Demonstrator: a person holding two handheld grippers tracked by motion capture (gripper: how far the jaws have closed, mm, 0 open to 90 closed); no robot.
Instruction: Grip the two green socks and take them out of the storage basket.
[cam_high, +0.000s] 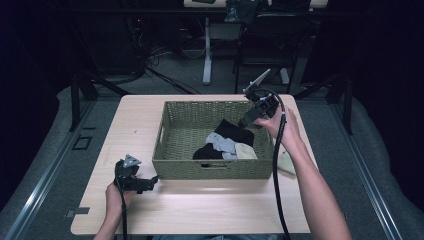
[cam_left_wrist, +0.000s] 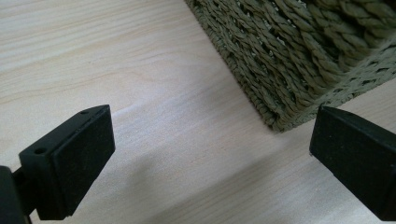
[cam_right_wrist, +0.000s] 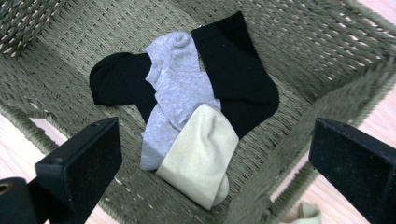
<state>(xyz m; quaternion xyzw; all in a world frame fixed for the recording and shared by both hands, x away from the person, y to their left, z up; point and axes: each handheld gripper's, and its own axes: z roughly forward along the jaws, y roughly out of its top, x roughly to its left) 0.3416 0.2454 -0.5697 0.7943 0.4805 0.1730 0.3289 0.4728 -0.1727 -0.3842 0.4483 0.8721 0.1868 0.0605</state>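
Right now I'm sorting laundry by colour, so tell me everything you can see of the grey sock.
The grey sock is light heather-grey knit, short, lying limp and creased on the floor of the woven basket. It drapes across the black sock, and the pale cream sock overlaps its lower end. No gripper touches it.

High view set above, facing down on counter (cam_high: 200, 210); tool-mounted views held close; basket (cam_high: 215, 168) shared by all.
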